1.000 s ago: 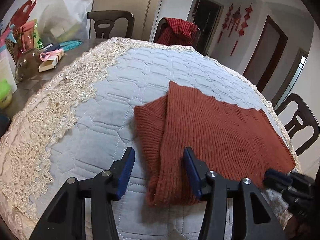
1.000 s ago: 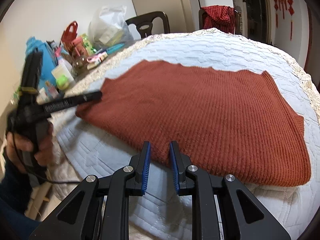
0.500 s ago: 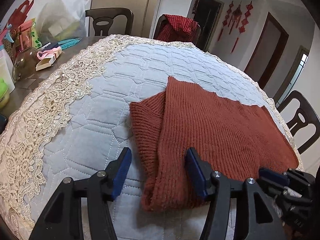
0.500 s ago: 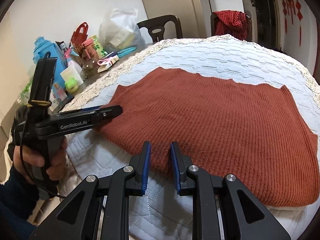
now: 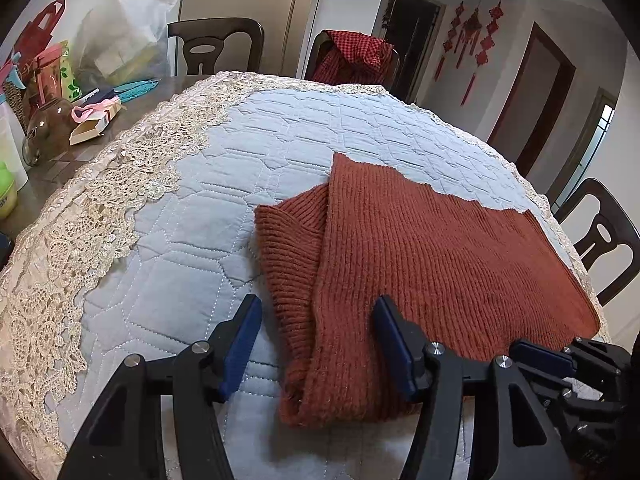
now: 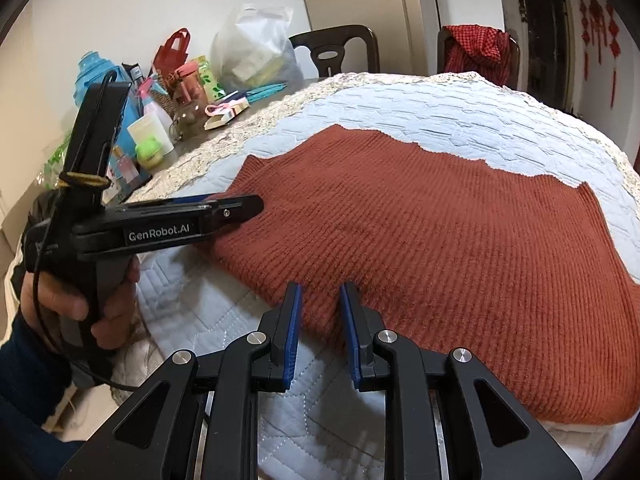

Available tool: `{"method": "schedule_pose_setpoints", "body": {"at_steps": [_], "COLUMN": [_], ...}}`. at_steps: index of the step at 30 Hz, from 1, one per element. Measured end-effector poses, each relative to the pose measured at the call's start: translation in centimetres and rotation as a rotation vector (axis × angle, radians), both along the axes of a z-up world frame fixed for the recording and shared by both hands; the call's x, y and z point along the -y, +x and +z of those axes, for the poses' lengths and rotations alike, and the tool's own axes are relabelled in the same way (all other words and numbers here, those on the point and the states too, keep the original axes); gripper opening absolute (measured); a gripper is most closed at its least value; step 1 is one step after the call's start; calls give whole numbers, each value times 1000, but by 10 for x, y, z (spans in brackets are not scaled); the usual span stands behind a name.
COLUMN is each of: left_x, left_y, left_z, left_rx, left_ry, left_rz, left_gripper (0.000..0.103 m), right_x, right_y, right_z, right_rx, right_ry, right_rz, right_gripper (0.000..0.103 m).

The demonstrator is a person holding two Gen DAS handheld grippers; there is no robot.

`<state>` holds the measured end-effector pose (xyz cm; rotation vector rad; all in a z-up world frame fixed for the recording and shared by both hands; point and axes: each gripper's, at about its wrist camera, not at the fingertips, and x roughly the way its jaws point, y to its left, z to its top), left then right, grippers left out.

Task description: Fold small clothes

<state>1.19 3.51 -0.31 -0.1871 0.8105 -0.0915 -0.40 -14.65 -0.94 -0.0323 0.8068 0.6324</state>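
A rust-red knitted garment (image 5: pixel 420 264) lies flat on the quilted pale blue table cover (image 5: pixel 208 216), with one side folded over along its left edge. It also shows in the right wrist view (image 6: pixel 440 248). My left gripper (image 5: pixel 316 340) is open, its jaws straddling the folded near-left corner of the garment. It appears from the side in the right wrist view (image 6: pixel 240 206). My right gripper (image 6: pixel 320 312) has its jaws narrowly apart at the garment's near edge, with knit between them; no firm grip shows. It appears in the left wrist view (image 5: pixel 536 354).
Bottles, bags and boxes (image 6: pixel 160 112) crowd the bare table to the left of the lace border (image 5: pixel 80 220). Dark chairs (image 5: pixel 216 46) stand around the table, one draped with a red checked cloth (image 5: pixel 352 56).
Both grippers have edged forward onto the garment's near edge. The left gripper now reaches over the folded corner. The garment has not moved.
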Motion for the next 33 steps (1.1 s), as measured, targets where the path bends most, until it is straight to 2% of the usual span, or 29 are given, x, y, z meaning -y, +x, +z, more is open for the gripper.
{"method": "schedule_pose_setpoints", "body": {"at_steps": [8, 19, 25, 29, 33], "left_x": [1, 1, 2, 2, 4], "left_y": [0, 0, 1, 3, 10], "left_z": [0, 0, 0, -1, 0], "left_rx": [3, 3, 3, 1, -2], "left_ry": [6, 6, 8, 7, 0], "left_rz": [-2, -5, -7, -13, -29], "left_gripper": [63, 66, 66, 69, 72], "right_x": [17, 32, 35, 35, 36], "right_y": [5, 32, 35, 30, 27], "right_z": [8, 7, 6, 5, 4], "right_rx": [18, 0, -16, -13, -10], "right_ry": [14, 24, 45, 47, 49], "right_rz": [-76, -162, -169, -157, -156], "right_gripper": [21, 21, 23, 29, 31]}}
